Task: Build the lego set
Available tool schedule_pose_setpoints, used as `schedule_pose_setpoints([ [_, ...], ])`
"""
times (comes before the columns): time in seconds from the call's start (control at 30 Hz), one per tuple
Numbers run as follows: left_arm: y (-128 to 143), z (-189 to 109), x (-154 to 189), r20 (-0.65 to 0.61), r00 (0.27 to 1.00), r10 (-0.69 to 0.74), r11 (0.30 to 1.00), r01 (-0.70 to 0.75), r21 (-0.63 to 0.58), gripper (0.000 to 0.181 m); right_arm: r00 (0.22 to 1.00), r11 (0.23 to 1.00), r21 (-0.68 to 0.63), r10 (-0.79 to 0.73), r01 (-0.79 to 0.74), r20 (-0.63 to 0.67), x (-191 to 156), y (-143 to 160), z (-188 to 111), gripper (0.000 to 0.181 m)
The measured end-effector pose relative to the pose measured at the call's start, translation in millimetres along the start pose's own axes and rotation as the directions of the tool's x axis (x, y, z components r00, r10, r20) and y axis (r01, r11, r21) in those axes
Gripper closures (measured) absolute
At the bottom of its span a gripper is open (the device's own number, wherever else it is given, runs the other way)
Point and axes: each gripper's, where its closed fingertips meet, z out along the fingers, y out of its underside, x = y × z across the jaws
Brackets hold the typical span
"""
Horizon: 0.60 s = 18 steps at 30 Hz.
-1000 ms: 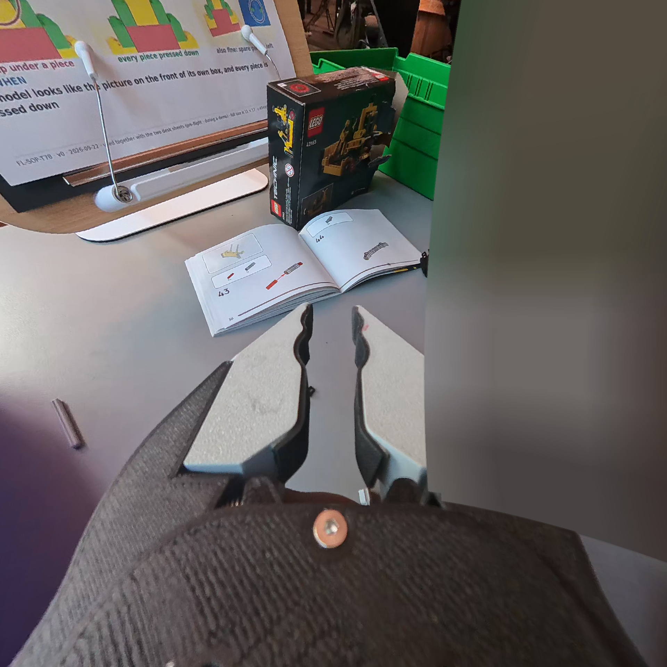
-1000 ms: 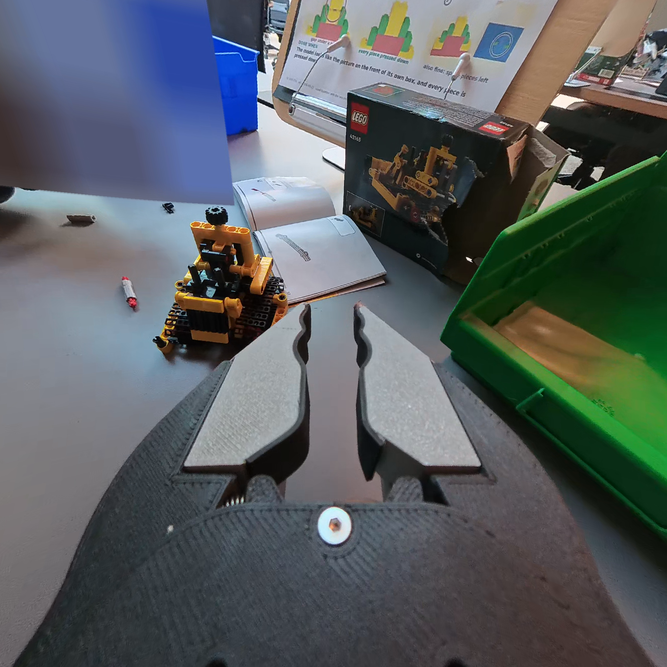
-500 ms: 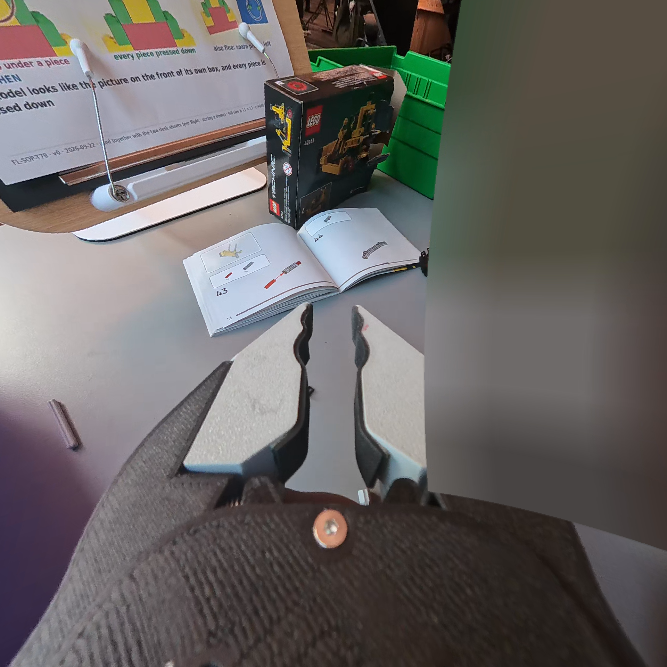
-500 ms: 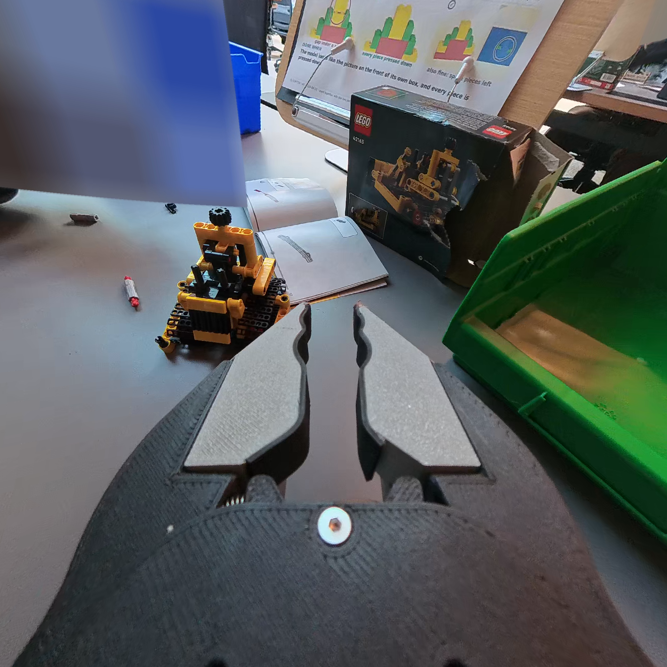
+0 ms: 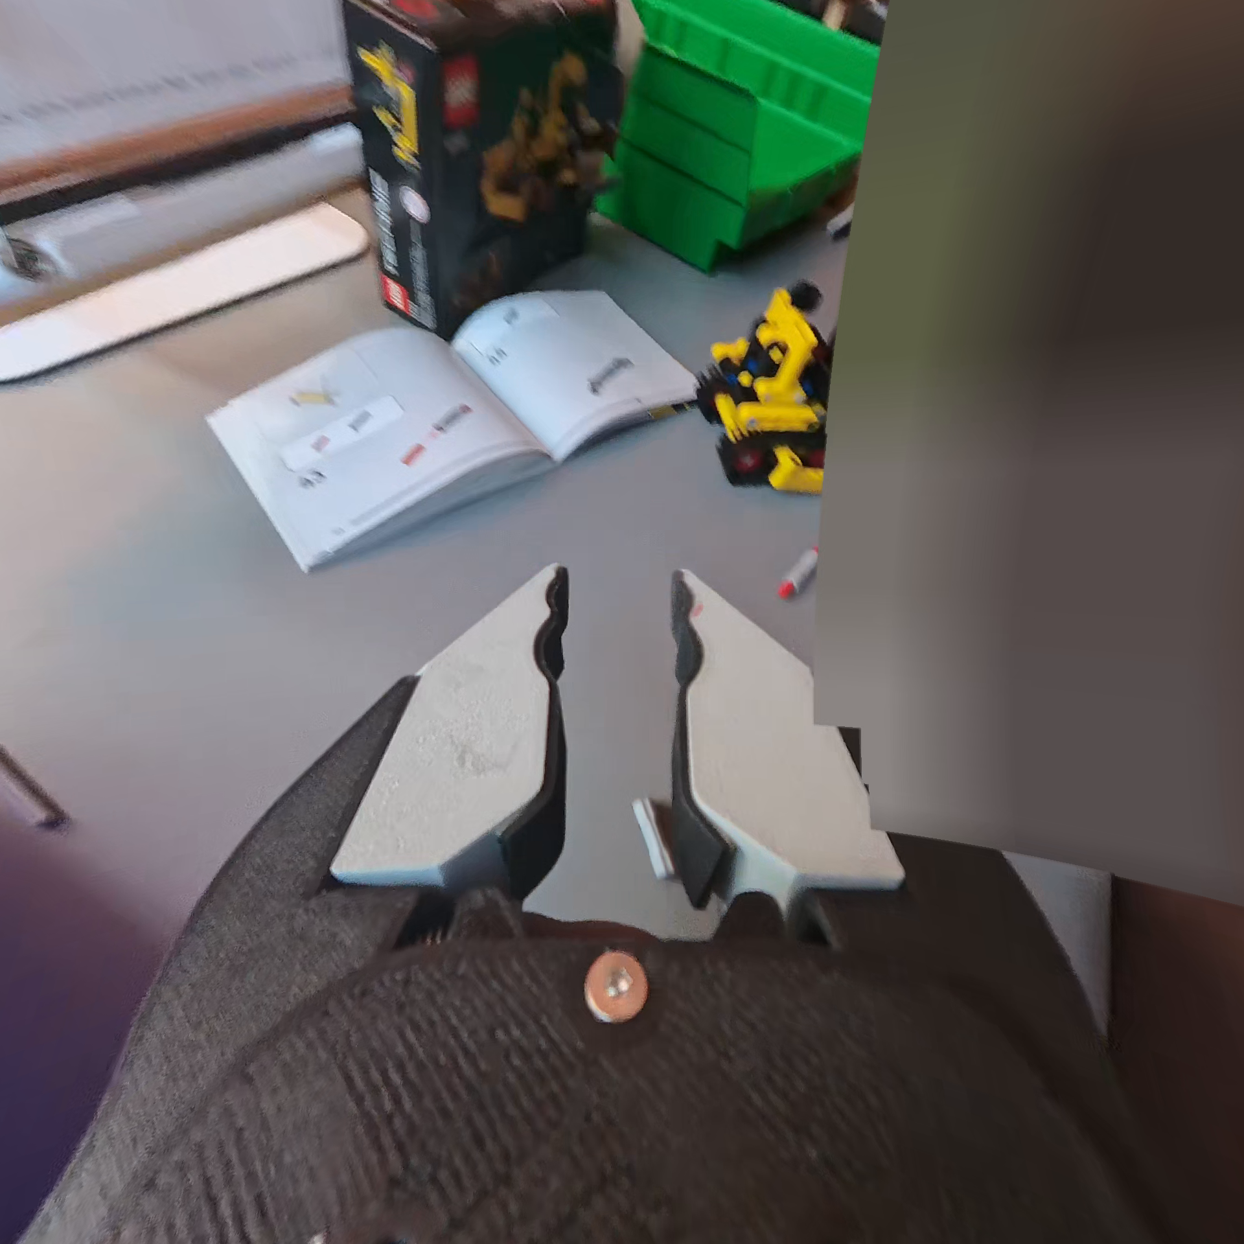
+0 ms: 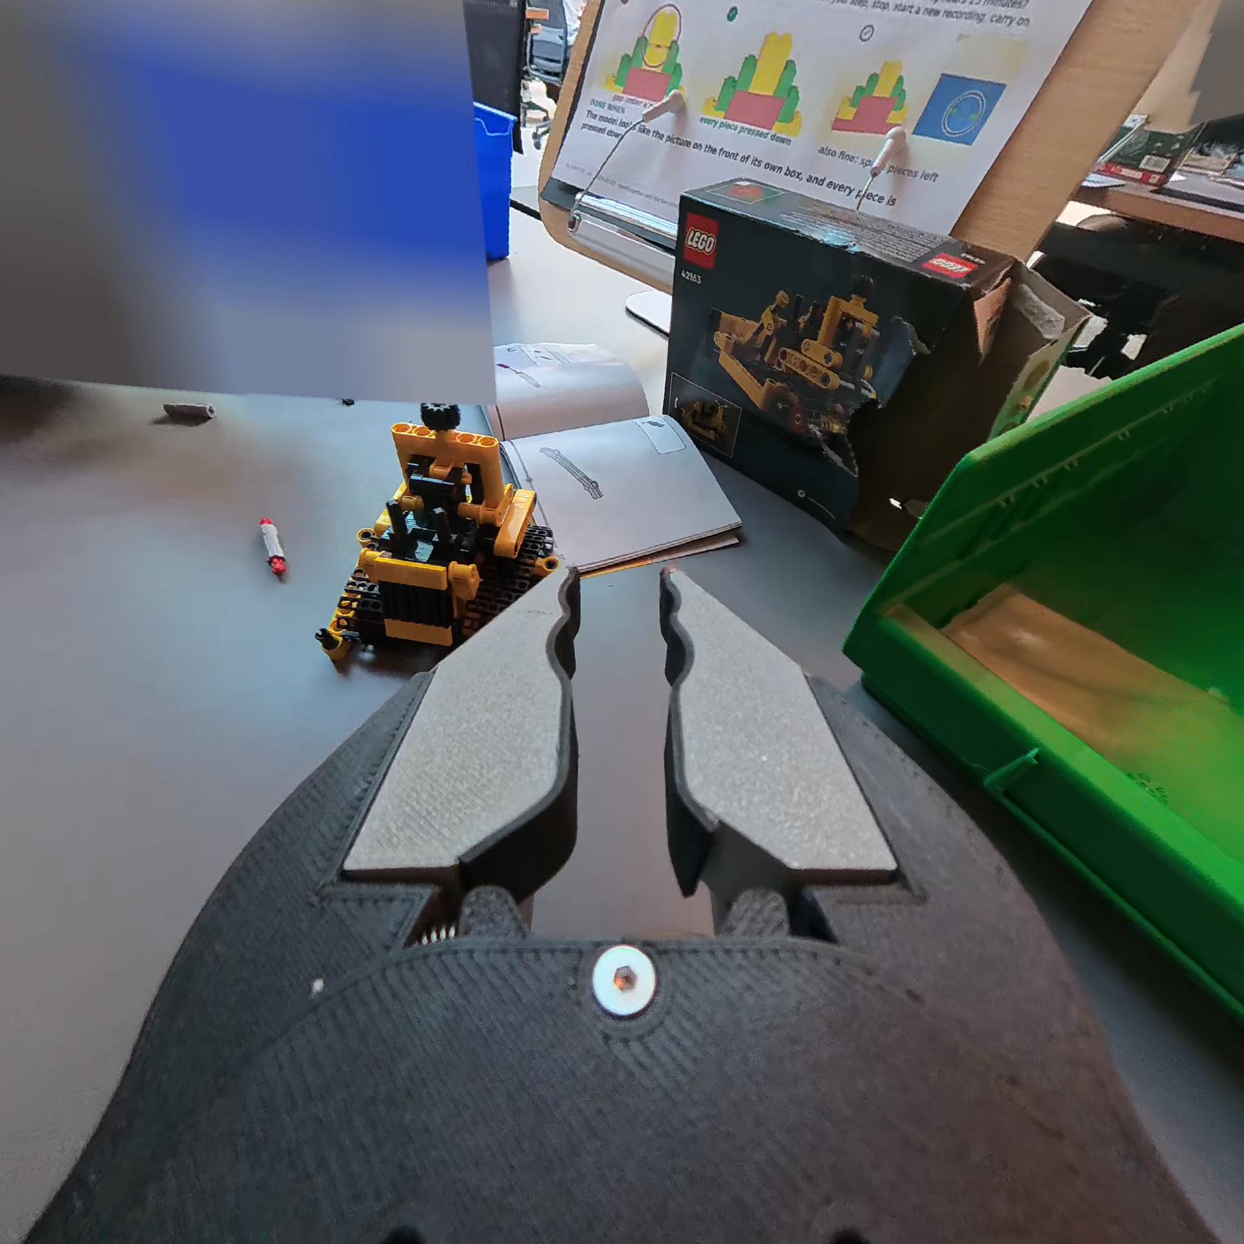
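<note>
A yellow and black lego bulldozer (image 6: 437, 538) stands on the grey table, just left of and beyond my right gripper (image 6: 619, 579), which is open and empty. The model also shows in the motion-blurred left wrist view (image 5: 767, 397), far right of my left gripper (image 5: 619, 582), which is open, empty and above bare table. A red-tipped grey pin (image 6: 272, 546) lies left of the model; it also shows in the left wrist view (image 5: 798, 572). The open instruction booklet (image 5: 437, 417) lies ahead of the left gripper and behind the model in the right wrist view (image 6: 619, 491).
The black set box (image 6: 808, 336) stands behind the booklet, in front of an instruction board (image 6: 774, 101). A green bin (image 6: 1077, 639) lies close on the right of my right gripper. A small grey piece (image 6: 188, 410) lies far left. A blue bin (image 6: 495, 175) stands at the back.
The left view has swung right and is blurred; the bulldozer and red pin have come into it, and its jaws are slightly wider. The right gripper has edged forward toward the model.
</note>
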Motion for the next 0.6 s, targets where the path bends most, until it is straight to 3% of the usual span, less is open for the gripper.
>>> schedule_pose_setpoints([
  [0.03,9.9,-3.5,5.8,-0.008,0.999,0.038,0.999,-0.038,-0.030,0.154,1.000,1.000,0.001,-0.004,0.004,0.002,-1.1,-0.5,-0.4,0.161],
  [0.13,49.7,-16.5,14.3,0.010,0.990,0.140,0.972,-0.136,-0.191,0.152,1.000,1.000,0.009,-0.021,0.021,0.002,-4.1,-2.9,-2.1,0.161],
  [0.27,86.4,-23.9,8.2,0.063,0.992,0.107,0.948,-0.082,-0.309,0.156,0.998,0.998,0.018,-0.056,0.056,-0.002,-9.0,-6.7,-4.5,0.161],
  [0.33,85.6,-24.7,4.9,0.086,0.989,0.118,0.951,-0.087,-0.297,0.176,0.997,0.997,0.014,-0.076,0.076,-0.011,-10.3,-7.1,-5.1,0.162],
  [0.6,74.8,-25.9,-50.3,0.299,0.917,0.265,0.916,-0.143,-0.374,0.176,0.994,0.994,-0.003,-0.108,0.108,-0.025,-13.2,-5.5,-3.7,0.163],
])
